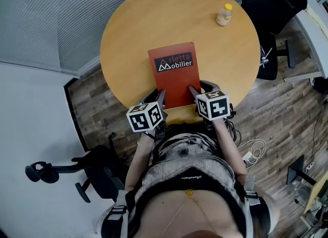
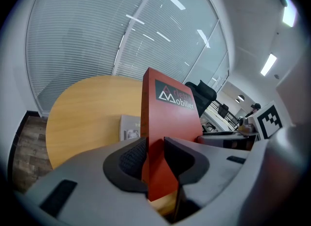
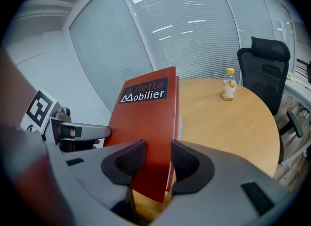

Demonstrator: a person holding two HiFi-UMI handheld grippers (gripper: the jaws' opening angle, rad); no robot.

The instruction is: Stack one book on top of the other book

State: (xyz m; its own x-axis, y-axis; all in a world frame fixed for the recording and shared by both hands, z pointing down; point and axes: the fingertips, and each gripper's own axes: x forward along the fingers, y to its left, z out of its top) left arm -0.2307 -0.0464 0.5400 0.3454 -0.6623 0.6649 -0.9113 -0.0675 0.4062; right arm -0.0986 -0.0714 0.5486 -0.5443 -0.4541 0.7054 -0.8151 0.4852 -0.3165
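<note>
A red hardback book with a black label and white lettering [image 1: 174, 76] is held low over the near part of a round, light wooden tabletop [image 1: 138, 32]; both near corners are gripped. The left tongs [image 1: 163, 95] are clamped on the book's near left corner, with the dark ribbed pads pressing both faces; the right tongs [image 1: 193, 89] are clamped the same way on the near right corner.

Under the red book lies a pale grey, flat book [image 2: 129, 128]; only one corner shows past the red spine in the left gripper view, and the head view hides it entirely. It is unclear whether the red book's far end already rests on it.

A small clear bottle with a yellow cap [image 1: 224, 15] stands well apart near the far rim; a black office chair [image 1: 271, 4] is beyond the tabletop.

What could go wrong: the grip is on the near corners only, so the unsupported far end may sag or the cover may slide in the pads; with the lower book hidden, the red one may land askew or overhanging; if it comes down while sliding, it could push the grey book; if one pair of tongs lets go before the other, the book would twist; both books sit close to the near rim, so a backward drag could tip them off.
</note>
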